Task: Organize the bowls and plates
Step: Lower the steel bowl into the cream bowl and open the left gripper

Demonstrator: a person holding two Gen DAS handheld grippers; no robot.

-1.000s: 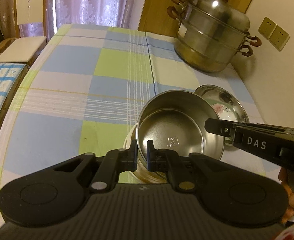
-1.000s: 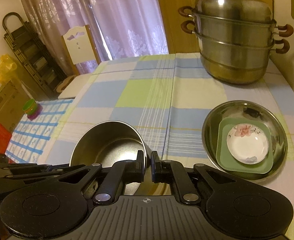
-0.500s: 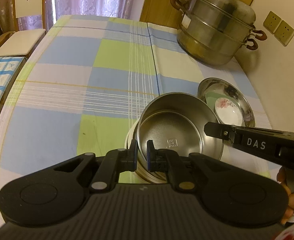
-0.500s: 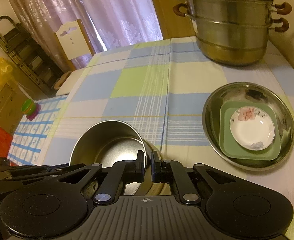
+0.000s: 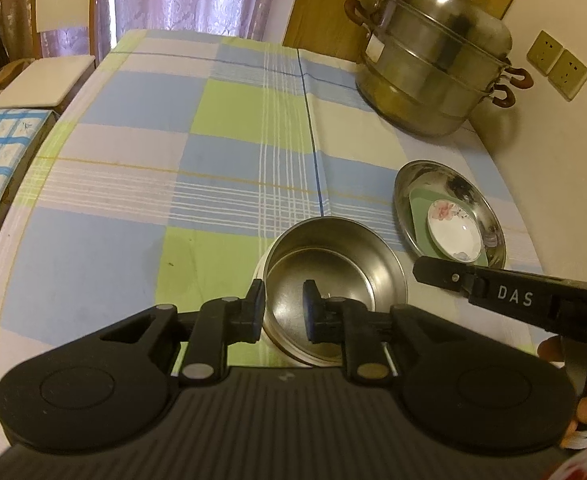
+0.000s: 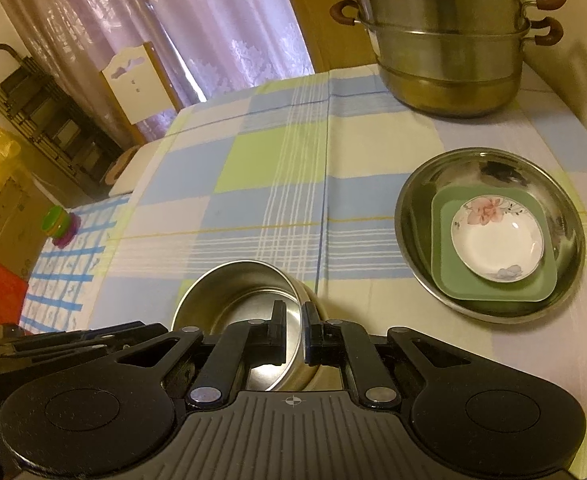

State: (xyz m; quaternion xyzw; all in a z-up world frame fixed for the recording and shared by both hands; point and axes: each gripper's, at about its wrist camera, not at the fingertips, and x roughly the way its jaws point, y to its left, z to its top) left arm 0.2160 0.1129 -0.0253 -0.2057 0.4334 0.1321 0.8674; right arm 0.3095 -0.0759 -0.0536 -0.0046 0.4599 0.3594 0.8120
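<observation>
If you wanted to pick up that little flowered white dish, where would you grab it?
By its rim, coming down from above. The white dish is shallow and lies flat on the green plate inside the steel basin, so only its raised edge offers a pinch, probably.

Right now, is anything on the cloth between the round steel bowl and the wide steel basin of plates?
Nothing visible. Bare checked tablecloth separates the round steel bowl from the wide steel basin; only the right gripper, at the bowl's rim, reaches over that side.
</observation>
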